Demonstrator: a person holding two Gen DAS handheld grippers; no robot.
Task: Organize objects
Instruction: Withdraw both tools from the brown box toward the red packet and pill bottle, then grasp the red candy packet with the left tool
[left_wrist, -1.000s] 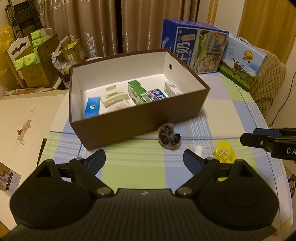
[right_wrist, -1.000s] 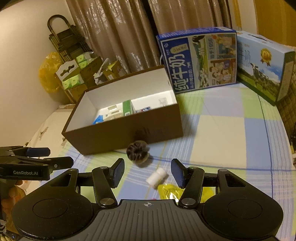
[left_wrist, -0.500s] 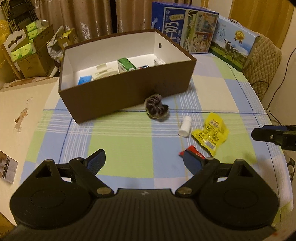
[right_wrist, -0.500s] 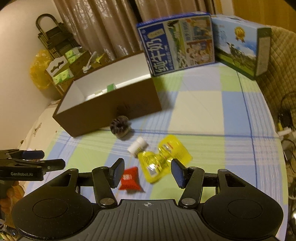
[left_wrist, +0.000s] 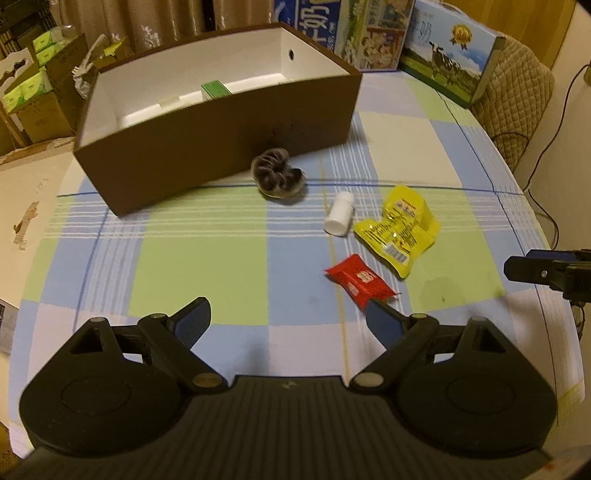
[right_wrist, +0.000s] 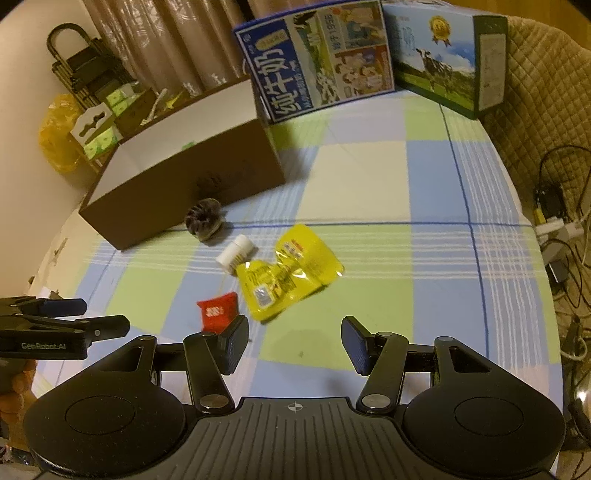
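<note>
A brown box (left_wrist: 207, 136) (right_wrist: 177, 177) with a white inside stands at the back of the checked tablecloth, a green carton (left_wrist: 216, 88) showing over its wall. In front of it lie a dark fuzzy scrunchie (left_wrist: 277, 177) (right_wrist: 204, 218), a small white bottle (left_wrist: 340, 214) (right_wrist: 236, 253), a yellow pouch (left_wrist: 400, 225) (right_wrist: 288, 273) and a red packet (left_wrist: 360, 280) (right_wrist: 218, 310). My left gripper (left_wrist: 290, 323) is open and empty, near the red packet. My right gripper (right_wrist: 293, 341) is open and empty, just short of the yellow pouch.
Two blue milk cartons (right_wrist: 317, 62) (right_wrist: 443, 55) stand at the table's far edge. A quilted chair back (left_wrist: 517, 96) is at the right, with cables (right_wrist: 561, 240) beyond the table edge. Cardboard boxes (left_wrist: 33, 96) are stacked at the back left.
Both grippers have pulled back from the box toward the near table edge. The bottle, yellow pouch and red packet now lie in full view ahead of them.
</note>
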